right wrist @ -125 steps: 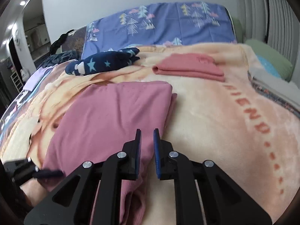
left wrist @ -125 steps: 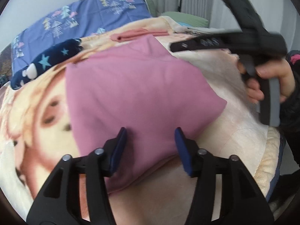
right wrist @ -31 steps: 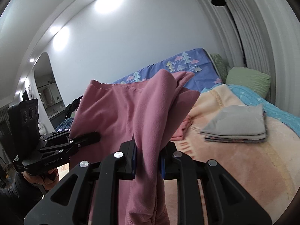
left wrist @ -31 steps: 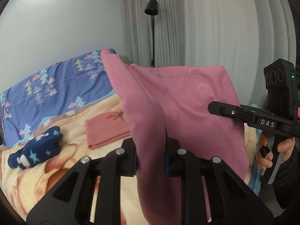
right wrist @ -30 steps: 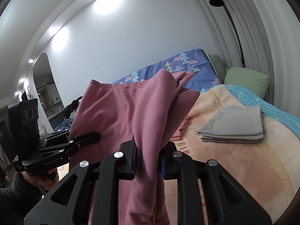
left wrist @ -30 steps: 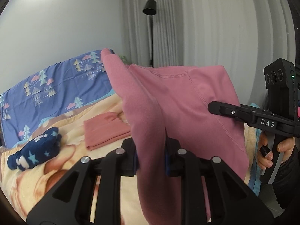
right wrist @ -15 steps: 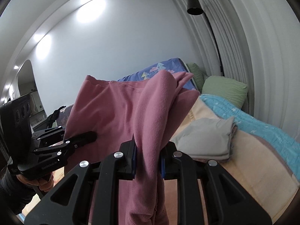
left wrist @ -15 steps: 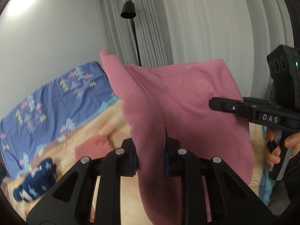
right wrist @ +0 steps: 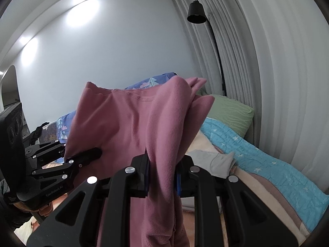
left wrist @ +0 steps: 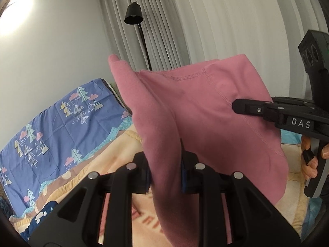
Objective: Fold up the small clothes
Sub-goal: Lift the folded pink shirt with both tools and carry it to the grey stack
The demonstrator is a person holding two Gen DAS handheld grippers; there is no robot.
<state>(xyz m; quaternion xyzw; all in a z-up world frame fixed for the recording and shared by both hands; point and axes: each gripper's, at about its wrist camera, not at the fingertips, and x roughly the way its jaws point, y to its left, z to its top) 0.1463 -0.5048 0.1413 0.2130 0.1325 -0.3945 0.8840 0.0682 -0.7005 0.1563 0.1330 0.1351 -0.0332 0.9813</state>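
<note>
A pink garment hangs in the air above the bed, stretched between both grippers. My left gripper is shut on one corner of it; the cloth drapes down over the fingers. My right gripper is shut on the other corner of the pink garment. Each gripper shows in the other's view: the right one at the right edge, the left one at the left. The garment's lower part hangs out of sight.
The bed's peach blanket lies below, with a blue patterned pillow at the head. A folded grey garment, a turquoise quilt and a green pillow lie by the curtain. A black floor lamp stands behind.
Both grippers have lifted the pink garment off the bed and raised it higher, tilting upward and turning toward the curtain. Both stay shut on it.
</note>
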